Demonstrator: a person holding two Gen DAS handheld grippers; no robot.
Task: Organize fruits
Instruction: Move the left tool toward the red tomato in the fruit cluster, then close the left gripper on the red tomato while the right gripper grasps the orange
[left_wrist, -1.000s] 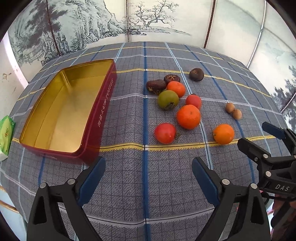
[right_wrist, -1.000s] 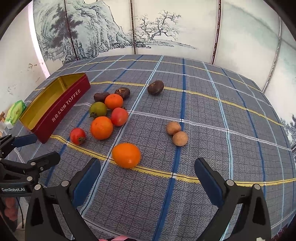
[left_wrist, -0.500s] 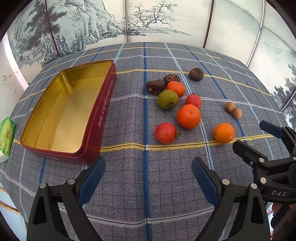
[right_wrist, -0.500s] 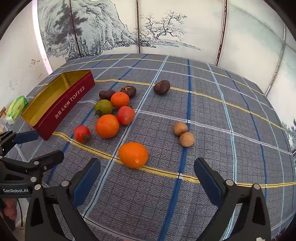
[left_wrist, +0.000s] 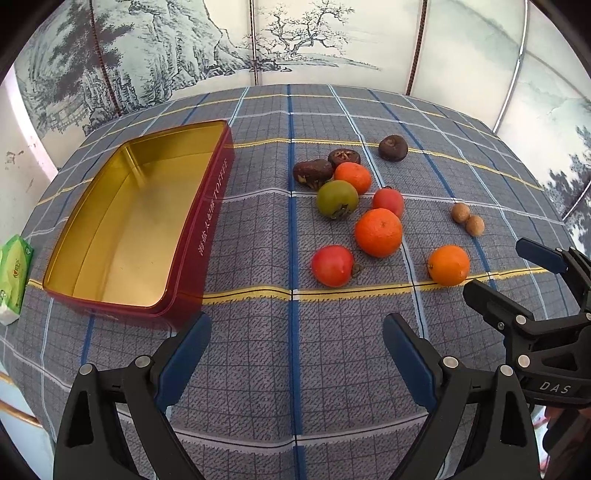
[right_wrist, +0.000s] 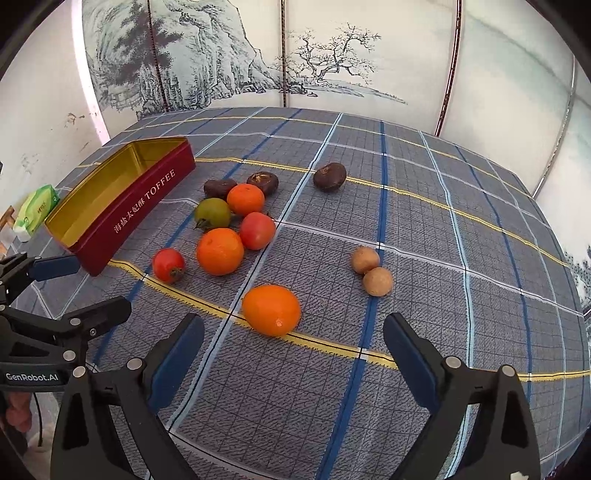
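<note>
Closing slightly, the right gripper (right_wrist: 293, 349) hangs wide and empty; the nearest orange (right_wrist: 271, 309) at its twelve o'clock is probably first. Left gripper (left_wrist: 297, 352) spread, tin (left_wrist: 218, 206) at ten.

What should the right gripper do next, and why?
Probably ease the right gripper forward and down over the nearest orange. That orange lies alone just ahead of its jaws, which are closing slightly with nothing between them. The toffee tin holds no fruit yet.
</note>
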